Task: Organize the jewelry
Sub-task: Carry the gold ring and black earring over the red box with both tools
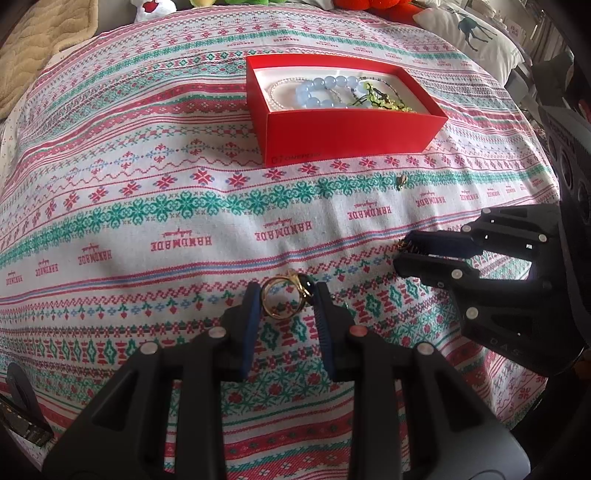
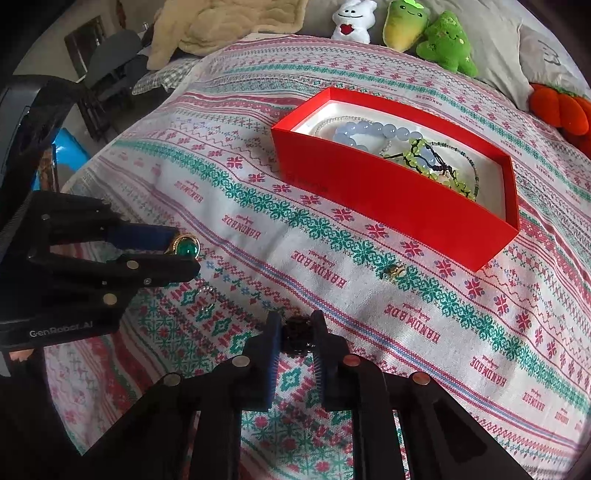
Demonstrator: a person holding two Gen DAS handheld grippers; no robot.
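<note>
My left gripper [image 1: 288, 297] is shut on a gold ring with a green stone [image 1: 286, 297], held just above the patterned cloth; it also shows in the right wrist view [image 2: 186, 249]. My right gripper [image 2: 297, 334] is shut on a small dark beaded piece [image 2: 297, 336] close to the cloth, and shows in the left wrist view [image 1: 402, 254]. An open red box [image 1: 343, 129] farther back holds a blue bead bracelet [image 1: 321, 92], a pearl strand and green beaded pieces; it also shows in the right wrist view [image 2: 402, 199]. A small gold piece [image 2: 393, 272] lies on the cloth before the box.
A thin silver ring or hoop [image 2: 207, 295] lies on the cloth between the grippers. Plush toys [image 2: 424, 33] and a pillow [image 1: 469, 33] line the far edge. A beige blanket [image 2: 221, 26] lies at the back left.
</note>
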